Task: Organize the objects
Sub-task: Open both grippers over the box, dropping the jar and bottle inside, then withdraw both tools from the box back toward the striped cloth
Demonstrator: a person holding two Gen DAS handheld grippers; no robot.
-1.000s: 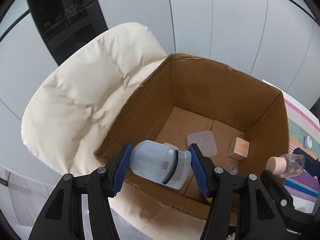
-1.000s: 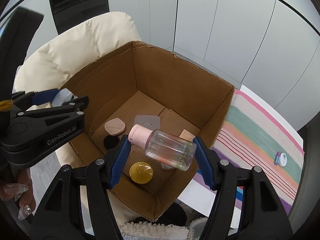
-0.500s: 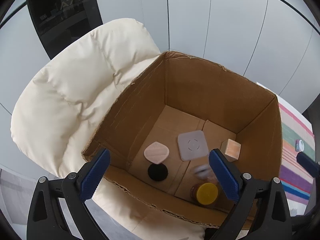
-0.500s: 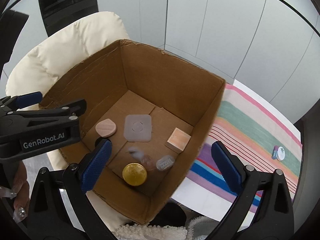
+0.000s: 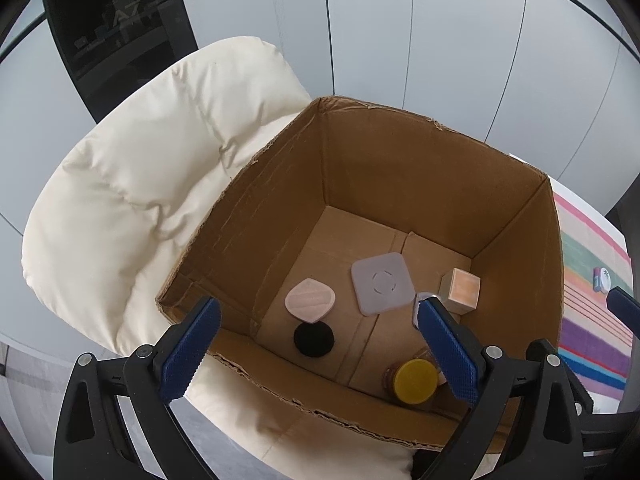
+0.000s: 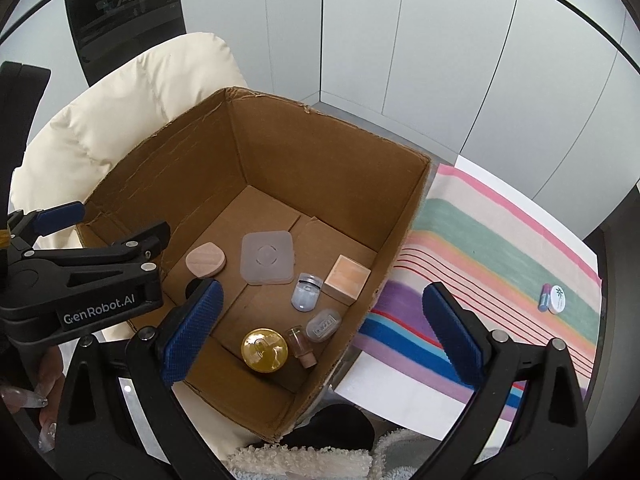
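An open cardboard box [image 5: 400,168] [image 6: 320,152] stands on a cream cushion. Inside lie a pink pad [image 6: 205,260], a grey square lid [image 6: 267,257], a wooden cube [image 6: 346,279], a frosted blue bottle [image 6: 306,291], a clear bottle with a pink cap [image 6: 301,345], a small clear case [image 6: 323,325], a gold-lidded jar [image 6: 264,350] and a black disc [image 5: 313,338]. My left gripper [image 5: 320,352] is open and empty above the box's near edge. My right gripper [image 6: 320,336] is open and empty above the box's right side.
A cream padded chair [image 5: 132,200] holds the box. To the right, a striped cloth [image 6: 500,248] covers a white table and carries a small white jar [image 6: 557,299] beside a lilac tube [image 6: 543,297]. Grey wall panels stand behind.
Both grippers opened and dropped their bottles into the box: the frosted blue one from the left, the clear pink-capped one from the right. Both grippers have risen slightly.
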